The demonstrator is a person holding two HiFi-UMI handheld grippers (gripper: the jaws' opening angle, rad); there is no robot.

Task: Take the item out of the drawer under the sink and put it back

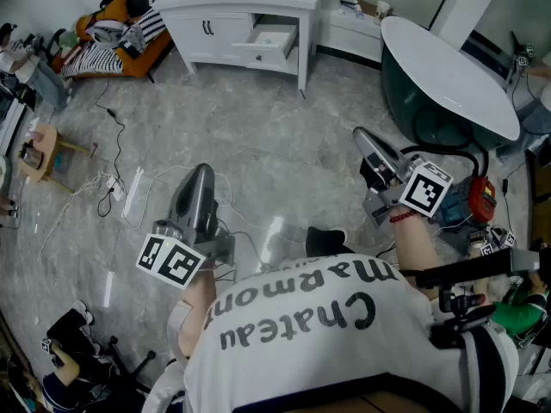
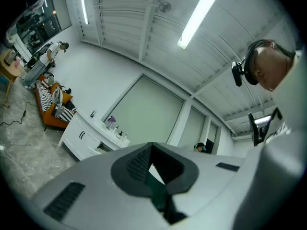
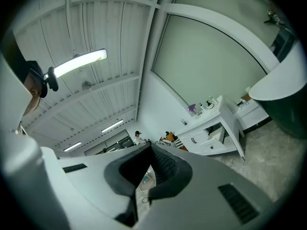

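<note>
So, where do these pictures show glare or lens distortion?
Head view: the glossy grey marble floor reflects a bright streak. Left gripper view: the long ceiling tube lamp is blown out white; ceiling lines bend. Right gripper view: same fisheye bending, dark rounded corners.

Probably a mock bathroom in a lab, vanity [image 1: 245, 11], bathtub [image 1: 435, 58], ceiling strip light [image 2: 197, 16]

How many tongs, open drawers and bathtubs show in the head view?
Tongs: 2, the left tongs and the right tongs, both shut and empty
Open drawer: 1
Bathtub: 1
Total: 4
</note>
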